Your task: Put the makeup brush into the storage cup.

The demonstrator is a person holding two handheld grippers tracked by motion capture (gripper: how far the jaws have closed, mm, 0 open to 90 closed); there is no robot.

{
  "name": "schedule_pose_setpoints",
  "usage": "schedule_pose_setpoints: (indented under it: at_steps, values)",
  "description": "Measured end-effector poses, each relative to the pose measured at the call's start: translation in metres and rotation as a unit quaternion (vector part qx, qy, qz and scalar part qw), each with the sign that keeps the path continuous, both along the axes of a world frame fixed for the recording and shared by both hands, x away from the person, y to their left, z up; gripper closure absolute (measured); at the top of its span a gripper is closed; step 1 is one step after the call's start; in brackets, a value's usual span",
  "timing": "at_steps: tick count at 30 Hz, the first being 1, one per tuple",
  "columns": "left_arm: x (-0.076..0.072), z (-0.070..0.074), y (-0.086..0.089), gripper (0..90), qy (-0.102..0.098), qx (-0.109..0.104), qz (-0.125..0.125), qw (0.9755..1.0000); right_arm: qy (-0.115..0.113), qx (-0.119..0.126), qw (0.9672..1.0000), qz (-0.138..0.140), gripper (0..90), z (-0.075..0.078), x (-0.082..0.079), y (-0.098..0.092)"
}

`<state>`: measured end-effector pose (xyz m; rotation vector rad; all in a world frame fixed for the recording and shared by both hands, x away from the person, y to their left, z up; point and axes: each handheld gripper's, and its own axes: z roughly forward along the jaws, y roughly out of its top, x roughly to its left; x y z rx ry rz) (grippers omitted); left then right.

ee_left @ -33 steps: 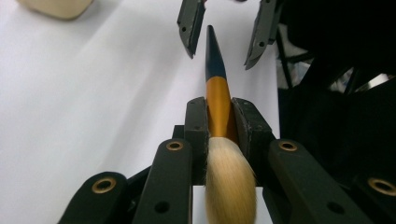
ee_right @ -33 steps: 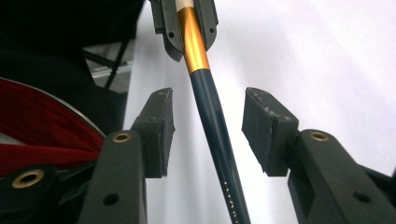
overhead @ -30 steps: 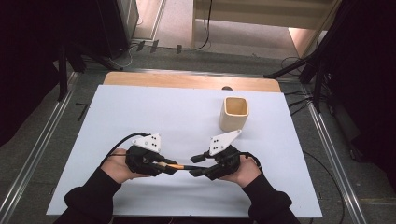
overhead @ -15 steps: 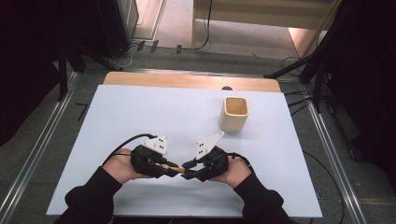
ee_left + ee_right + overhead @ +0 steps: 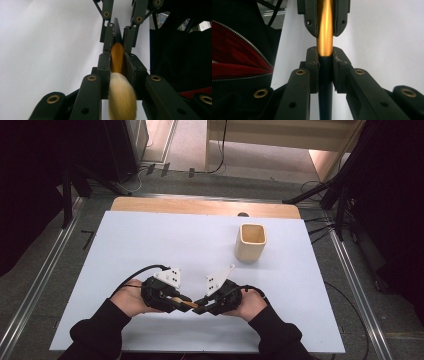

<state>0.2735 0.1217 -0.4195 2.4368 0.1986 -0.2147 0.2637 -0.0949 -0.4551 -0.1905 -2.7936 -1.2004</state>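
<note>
Over the white counter (image 5: 150,245), left tongs (image 5: 181,299) and just-closed right tongs (image 5: 199,308) both grip one makeup brush (image 5: 189,304), mid-handover; next, probably, left releases.

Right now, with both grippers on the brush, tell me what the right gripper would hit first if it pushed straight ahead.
The left gripper. The right gripper points at it along the brush, which both hold, and their fingers nearly meet; the exact gap is hard to judge.
</note>
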Motion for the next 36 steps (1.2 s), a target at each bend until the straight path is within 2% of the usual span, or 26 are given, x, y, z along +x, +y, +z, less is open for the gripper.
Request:
schedule_pose_setpoints:
  at_steps: [2, 3, 4, 5, 6, 9, 11, 12, 13, 14, 16, 17, 23, 24, 25, 27, 28, 30, 32, 34, 35, 36]
  values:
    - [0.0, 0.0, 0.0, 73.0, 0.001, -0.002, 0.002, 1.0, -0.001, -0.001, 1.0, 0.0, 79.1, 0.001, 0.0, 0.0]
    - [0.0, 0.001, 0.001, 69.4, 0.001, -0.003, 0.007, 1.0, 0.003, 0.0, 1.0, 0.001, 79.1, 0.001, -0.001, -0.001]
    - [0.001, 0.002, 0.002, 61.6, -0.003, -0.008, 0.011, 0.9999, 0.003, 0.003, 1.0, 0.003, 79.1, 0.002, -0.001, -0.002]
    - [0.001, 0.004, 0.005, 58.1, -0.007, -0.021, 0.017, 0.9996, 0.005, 0.005, 1.0, -0.001, 79.1, 0.003, -0.002, -0.004]
    - [0.001, 0.004, 0.005, 54.0, -0.007, -0.021, 0.017, 0.9996, 0.005, 0.005, 1.0, -0.001, 79.1, 0.003, -0.002, -0.004]
    - [0.004, 0.007, 0.01, 48.2, -0.007, -0.048, 0.027, 0.9984, 0.0, 0.012, 0.9999, -0.01, 79.1, 0.007, -0.002, -0.01]
    - [0.005, 0.009, 0.013, 40.3, -0.019, -0.066, 0.03, 0.9972, 0.0, 0.025, 0.9993, -0.026, 79.1, 0.009, 0.0, -0.019]
    - [0.005, 0.009, 0.017, 38.5, -0.027, -0.086, 0.036, 0.9953, 0.0, 0.03, 0.999, -0.032, 79.1, 0.01, 0.0, -0.022]
    - [0.005, 0.009, 0.017, 36.4, -0.027, -0.086, 0.036, 0.9953, 0.002, 0.036, 0.9987, -0.037, 79.1, 0.011, 0.001, -0.025]
    - [0.005, 0.009, 0.018, 36.4, -0.034, -0.093, 0.038, 0.9943, 0.002, 0.036, 0.9987, -0.037, 79.1, 0.011, 0.001, -0.025]
    - [0.006, 0.01, 0.022, 34.7, -0.041, -0.106, 0.053, 0.9921, 0.0, 0.055, 0.9973, -0.049, 79.1, 0.014, 0.002, -0.032]
    - [0.006, 0.01, 0.022, 34.0, -0.041, -0.106, 0.053, 0.9921, 0.0, 0.06, 0.9967, -0.055, 79.1, 0.014, 0.002, -0.034]
    - [0.005, 0.009, 0.026, 32.5, -0.036, -0.137, 0.068, 0.9876, 0.004, 0.077, 0.994, -0.077, 79.0, 0.014, 0.003, -0.039]
    - [0.005, 0.009, 0.026, 32.4, -0.036, -0.137, 0.068, 0.9876, 0.004, 0.077, 0.994, -0.077, 79.0, 0.014, 0.003, -0.039]
    - [0.005, 0.008, 0.027, 32.4, -0.033, -0.145, 0.074, 0.9861, 0.007, 0.087, 0.9926, -0.085, 79.1, 0.014, 0.003, -0.04]
    - [0.005, 0.008, 0.027, 32.4, -0.031, -0.149, 0.079, 0.9852, 0.008, 0.092, 0.9918, -0.088, 79.1, 0.014, 0.003, -0.041]
    - [0.006, 0.008, 0.028, 32.6, -0.03, -0.151, 0.082, 0.9846, 0.01, 0.105, 0.9897, -0.097, 79.1, 0.015, 0.003, -0.041]
    - [0.006, 0.007, 0.028, 33.4, -0.027, -0.156, 0.087, 0.9835, 0.01, 0.113, 0.9881, -0.104, 79.1, 0.015, 0.003, -0.042]
    - [0.007, 0.006, 0.026, 35.8, -0.019, -0.158, 0.106, 0.9815, 0.007, 0.122, 0.986, -0.113, 79.1, 0.015, 0.003, -0.041]
    - [0.007, 0.006, 0.026, 39.6, -0.012, -0.164, 0.114, 0.9798, 0.009, 0.13, 0.9843, -0.12, 79.1, 0.014, 0.004, -0.04]
    - [0.007, 0.007, 0.025, 41.1, -0.015, -0.167, 0.118, 0.9787, 0.01, 0.132, 0.9837, -0.121, 79.1, 0.014, 0.004, -0.039]
    - [0.007, 0.007, 0.025, 42.2, -0.015, -0.167, 0.118, 0.9787, 0.01, 0.134, 0.9831, -0.124, 79.1, 0.013, 0.004, -0.039]
